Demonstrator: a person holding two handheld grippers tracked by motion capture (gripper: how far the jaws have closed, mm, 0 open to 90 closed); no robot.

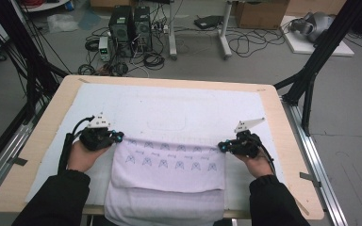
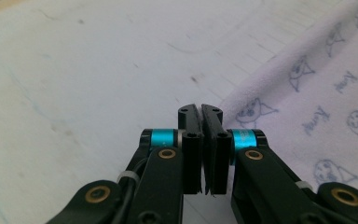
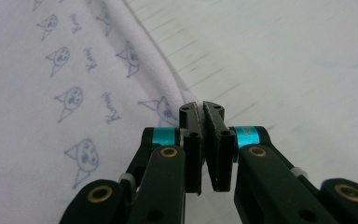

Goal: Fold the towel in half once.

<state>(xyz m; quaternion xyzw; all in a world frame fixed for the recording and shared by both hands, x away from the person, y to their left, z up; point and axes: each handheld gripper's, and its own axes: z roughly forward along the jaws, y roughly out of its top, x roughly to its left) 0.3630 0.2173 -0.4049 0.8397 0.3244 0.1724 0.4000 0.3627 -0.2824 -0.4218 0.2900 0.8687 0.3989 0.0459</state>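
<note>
A towel [image 1: 168, 165] lies folded on the mat [image 1: 169, 108] that lies on the table [image 1: 283, 141], close to my edge, and part of it hangs over that edge. My left gripper [image 1: 118, 137] is at the towel's far left corner. My right gripper [image 1: 222, 146] is at its far right corner. Behind the table, on the floor, stand two boxes with wires [image 1: 129, 26].

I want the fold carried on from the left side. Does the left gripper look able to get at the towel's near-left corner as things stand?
Probably yes. The left gripper, jaws shut, sits beside the towel with only bare mat between it and that corner.
</note>
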